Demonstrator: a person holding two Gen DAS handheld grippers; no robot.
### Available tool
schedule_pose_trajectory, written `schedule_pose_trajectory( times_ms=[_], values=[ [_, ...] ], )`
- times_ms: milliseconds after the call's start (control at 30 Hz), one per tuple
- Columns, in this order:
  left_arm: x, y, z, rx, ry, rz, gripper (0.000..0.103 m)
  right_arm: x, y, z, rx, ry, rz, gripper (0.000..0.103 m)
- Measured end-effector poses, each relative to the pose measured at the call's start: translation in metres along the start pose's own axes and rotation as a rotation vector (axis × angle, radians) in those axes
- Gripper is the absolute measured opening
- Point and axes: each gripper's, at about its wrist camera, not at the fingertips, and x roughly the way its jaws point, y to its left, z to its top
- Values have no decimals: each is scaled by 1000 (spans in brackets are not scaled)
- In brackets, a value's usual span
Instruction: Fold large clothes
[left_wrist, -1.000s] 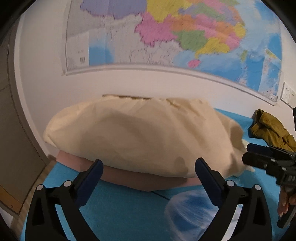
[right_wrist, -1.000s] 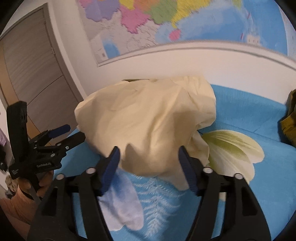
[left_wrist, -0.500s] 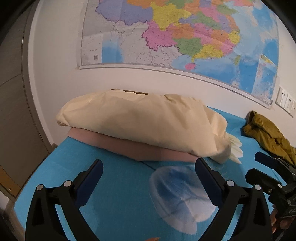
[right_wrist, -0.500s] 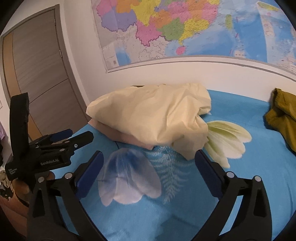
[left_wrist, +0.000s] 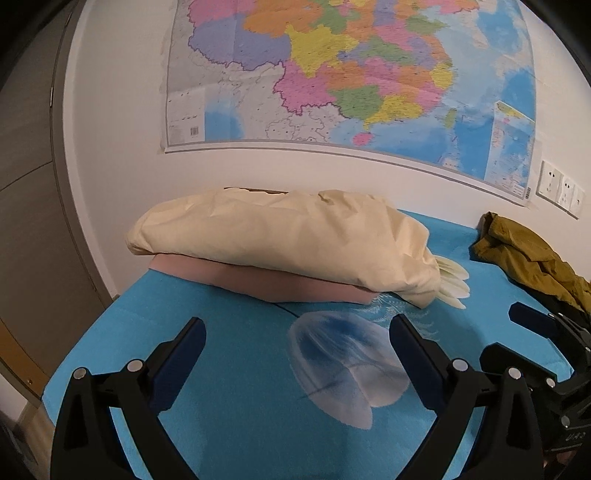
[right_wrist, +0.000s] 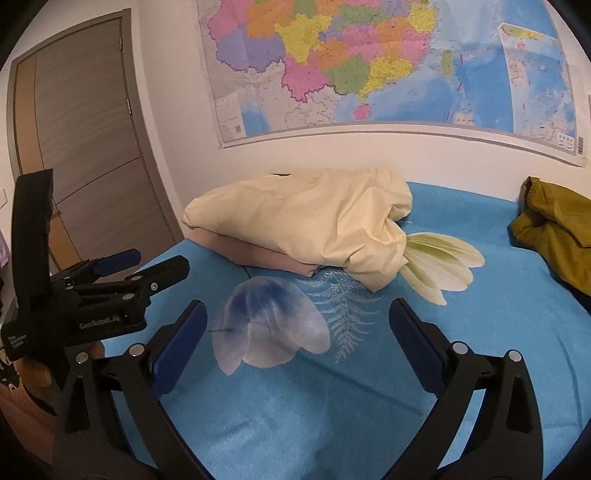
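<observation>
A folded cream garment (left_wrist: 280, 240) (right_wrist: 310, 225) lies on top of a folded pink one (left_wrist: 266, 280) (right_wrist: 251, 254) at the far end of the blue bed, by the wall. An olive garment (left_wrist: 532, 254) (right_wrist: 554, 236) lies crumpled at the right. My left gripper (left_wrist: 295, 332) is open with nothing between its fingers, well short of the stack. My right gripper (right_wrist: 295, 317) is open and empty too, over the blue sheet. Each gripper shows at the edge of the other's view.
The bed has a blue sheet (left_wrist: 229, 369) (right_wrist: 480, 332) printed with flowers and a fern. A large map (left_wrist: 351, 74) hangs on the white wall behind. A grey door (right_wrist: 85, 129) stands at the left. Wall sockets (left_wrist: 561, 188) sit at the right.
Both grippers have drawn back from the cream garment, which now lies let go on the pink one. The right jaws have spread wider. More of the blue sheet shows.
</observation>
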Motion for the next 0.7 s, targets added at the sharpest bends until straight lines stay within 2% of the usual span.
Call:
schedule_pose_trajectory(
  times_ms=[700],
  values=[
    [-15,-6,-12,6,2,0,96,-17,13,-10,-32,-24,-8,97]
  ],
)
